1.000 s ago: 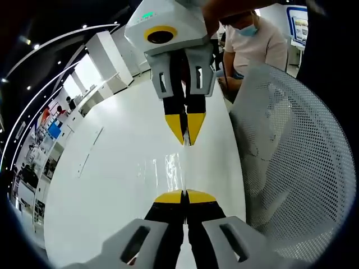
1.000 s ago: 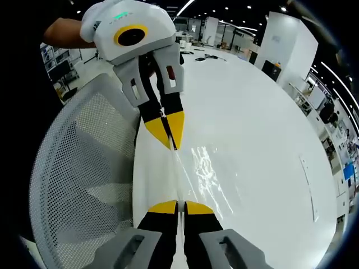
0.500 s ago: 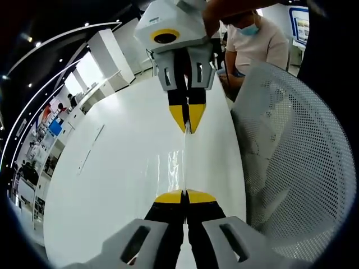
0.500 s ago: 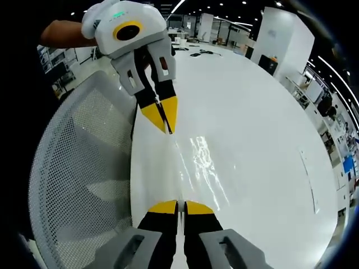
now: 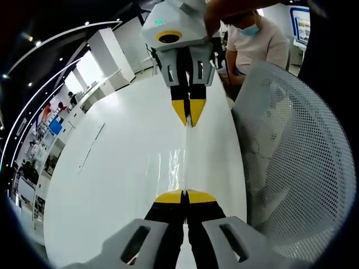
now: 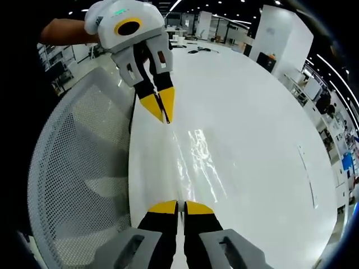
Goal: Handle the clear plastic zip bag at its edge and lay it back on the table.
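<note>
In the left gripper view my left gripper (image 5: 184,197) rises from the bottom, its yellow-tipped black jaws pressed together on the near edge of the clear plastic zip bag (image 5: 180,165). The bag stretches away from those tips as a thin, glossy, nearly edge-on sheet, held taut just above the glossy white desk (image 5: 123,168). At its far end my right gripper (image 5: 189,119) points back toward me, its jaws likewise closed on the opposite edge of the bag. To the right of the bag stands a white mesh-backed chair (image 5: 291,157), close against the desk's edge. Beyond it sits a person in a pale shirt (image 5: 255,42).

In the right gripper view the same hold reads from the other side: my right gripper (image 6: 180,207) is pinched shut on the bag (image 6: 193,159), whose wrinkled sheen runs across the white desk (image 6: 263,140) toward my left gripper (image 6: 164,115), also clamped on the bag's edge. The mesh chair (image 6: 84,168) lies to the left. Far back on the desk are a few small dark objects (image 6: 202,51), too small to tell apart, and a white pillar (image 6: 280,36) stands behind.
</note>
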`<state>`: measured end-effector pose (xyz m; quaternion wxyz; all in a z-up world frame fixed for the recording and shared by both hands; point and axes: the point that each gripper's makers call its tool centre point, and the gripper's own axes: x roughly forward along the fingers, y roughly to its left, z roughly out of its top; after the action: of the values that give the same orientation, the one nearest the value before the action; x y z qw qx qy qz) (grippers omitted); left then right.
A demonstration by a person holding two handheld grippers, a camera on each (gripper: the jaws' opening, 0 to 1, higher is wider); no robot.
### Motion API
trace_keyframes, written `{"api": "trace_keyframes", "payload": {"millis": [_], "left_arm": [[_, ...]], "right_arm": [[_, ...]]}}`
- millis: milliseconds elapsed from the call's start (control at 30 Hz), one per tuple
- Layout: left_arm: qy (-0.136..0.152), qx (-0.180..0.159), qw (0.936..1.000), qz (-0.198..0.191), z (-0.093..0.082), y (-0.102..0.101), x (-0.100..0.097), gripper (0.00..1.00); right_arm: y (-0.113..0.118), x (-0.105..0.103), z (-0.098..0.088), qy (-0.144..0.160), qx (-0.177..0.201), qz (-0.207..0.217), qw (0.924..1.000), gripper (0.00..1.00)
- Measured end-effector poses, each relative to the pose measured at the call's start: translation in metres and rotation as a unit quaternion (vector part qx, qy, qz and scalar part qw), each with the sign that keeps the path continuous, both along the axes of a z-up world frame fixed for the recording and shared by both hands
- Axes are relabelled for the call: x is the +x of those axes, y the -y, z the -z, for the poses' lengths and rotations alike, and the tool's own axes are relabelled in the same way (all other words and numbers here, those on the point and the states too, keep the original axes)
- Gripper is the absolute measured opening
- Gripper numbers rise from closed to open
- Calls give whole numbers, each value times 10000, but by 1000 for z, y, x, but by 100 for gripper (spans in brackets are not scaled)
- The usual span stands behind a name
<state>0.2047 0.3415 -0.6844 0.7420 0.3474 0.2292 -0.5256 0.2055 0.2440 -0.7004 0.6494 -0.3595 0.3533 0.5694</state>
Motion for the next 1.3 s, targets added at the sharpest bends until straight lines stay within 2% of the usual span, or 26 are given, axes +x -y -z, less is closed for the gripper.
{"api": "trace_keyframes", "payload": {"millis": [200,300,467,533,633,867,1133,1300], "left_arm": [[-2,29,10000,-8,1,-1,2,0],[-11,0,10000,-15,0,-2,2,0],[10,47,10000,23,1,-1,1,0],[-4,57,10000,81,2,-1,-1,0],[-4,59,9998,191,6,-3,-5,0],[49,134,9997,200,9,-7,-7,0],[9,154,9997,202,13,-7,-9,0],[56,194,9994,270,14,-5,-11,0]], "right_arm": [[6,-1,1,36,-117,-1,9999,0],[5,-3,-2,-41,-16,106,9999,0],[5,-5,1,16,-141,14,9999,0],[7,-8,3,-179,-111,110,9997,0],[7,-9,4,-150,-100,33,9998,0],[7,-18,10,-367,15,-8,9993,2],[-4,-23,-4,-608,404,73,9973,4],[-19,-23,-13,-586,696,60,9958,4]]}}
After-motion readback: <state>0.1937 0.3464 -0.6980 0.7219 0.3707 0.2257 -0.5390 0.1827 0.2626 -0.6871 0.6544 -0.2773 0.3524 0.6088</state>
